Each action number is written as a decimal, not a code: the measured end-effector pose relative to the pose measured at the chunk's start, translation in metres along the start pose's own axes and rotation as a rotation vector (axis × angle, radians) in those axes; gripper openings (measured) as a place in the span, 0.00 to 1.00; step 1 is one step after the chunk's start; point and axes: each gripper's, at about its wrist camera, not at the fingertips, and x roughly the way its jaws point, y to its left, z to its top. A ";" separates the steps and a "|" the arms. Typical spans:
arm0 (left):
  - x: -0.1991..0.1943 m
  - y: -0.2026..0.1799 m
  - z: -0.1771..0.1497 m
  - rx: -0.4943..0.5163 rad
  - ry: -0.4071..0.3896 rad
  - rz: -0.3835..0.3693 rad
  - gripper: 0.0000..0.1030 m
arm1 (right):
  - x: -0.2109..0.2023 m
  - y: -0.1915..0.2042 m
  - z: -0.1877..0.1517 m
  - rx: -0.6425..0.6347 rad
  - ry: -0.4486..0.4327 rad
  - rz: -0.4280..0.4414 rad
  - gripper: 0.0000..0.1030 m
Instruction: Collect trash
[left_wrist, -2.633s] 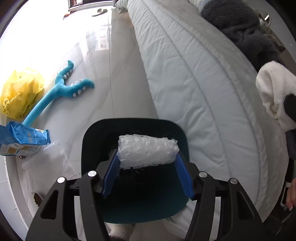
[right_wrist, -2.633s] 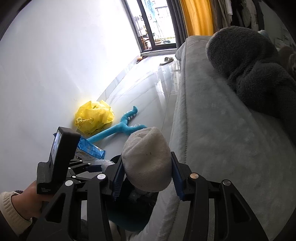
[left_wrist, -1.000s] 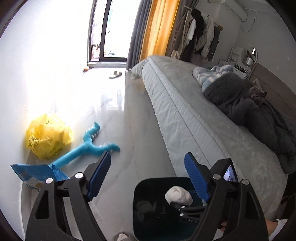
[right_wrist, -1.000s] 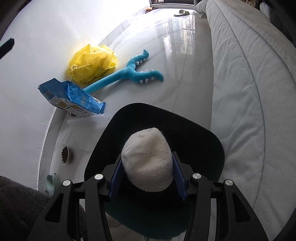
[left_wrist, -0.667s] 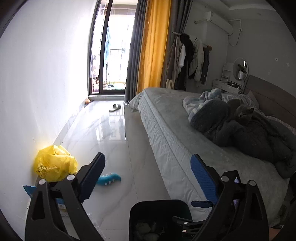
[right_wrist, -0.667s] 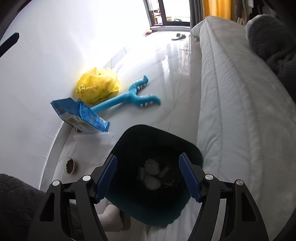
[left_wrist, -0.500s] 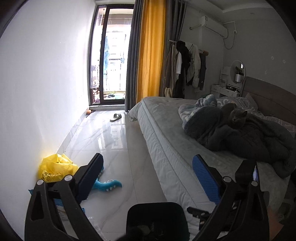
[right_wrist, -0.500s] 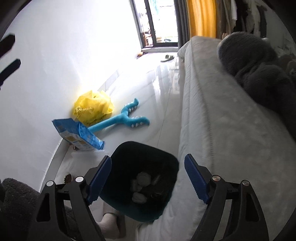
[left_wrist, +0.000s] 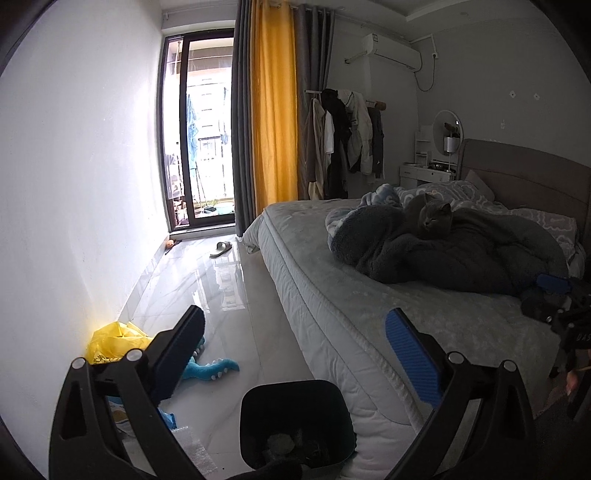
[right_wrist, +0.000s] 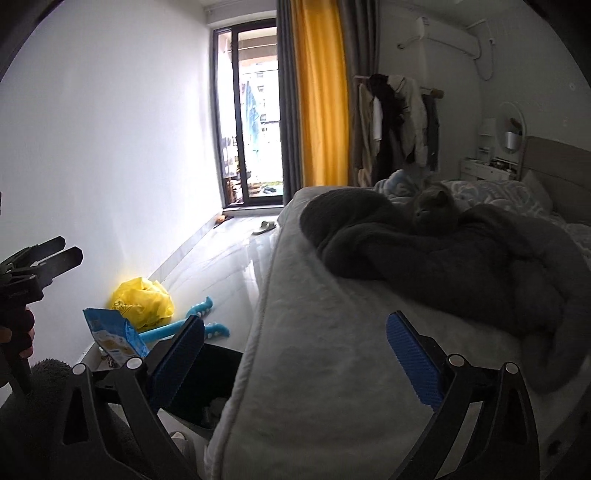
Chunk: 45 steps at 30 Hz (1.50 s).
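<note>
Standing wide apart, jaws of the left gripper, nothing between them; likewise the right gripper, jaws just spread further and empty. Both raised and looking level down the room, the right over the bed.

Sitting on the floor tight against the bed's side, a dark bin, crumpled pale trash in its bottom. Partly hidden behind the right gripper's left finger in the right view, the same bin.

Lying by the wall, a yellow bag, a blue packet leaning just in front of it, and a blue toy stretched along the floor toward the bed. Beside the bin, near the frame's bottom in the left view, a clear scrap of bubble wrap.

Curled on a dark blanket on the bed, a grey cat. Farther off, a slipper by the glass door and a yellow curtain.
</note>
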 end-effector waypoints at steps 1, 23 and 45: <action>-0.004 -0.004 -0.002 0.012 -0.003 -0.001 0.97 | -0.010 -0.007 -0.004 0.009 -0.008 -0.023 0.97; -0.014 -0.032 -0.048 0.076 0.042 0.003 0.97 | -0.088 -0.059 -0.066 0.095 -0.019 -0.090 0.97; -0.014 -0.025 -0.047 0.011 0.052 0.002 0.97 | -0.088 -0.045 -0.062 0.068 -0.001 -0.083 0.97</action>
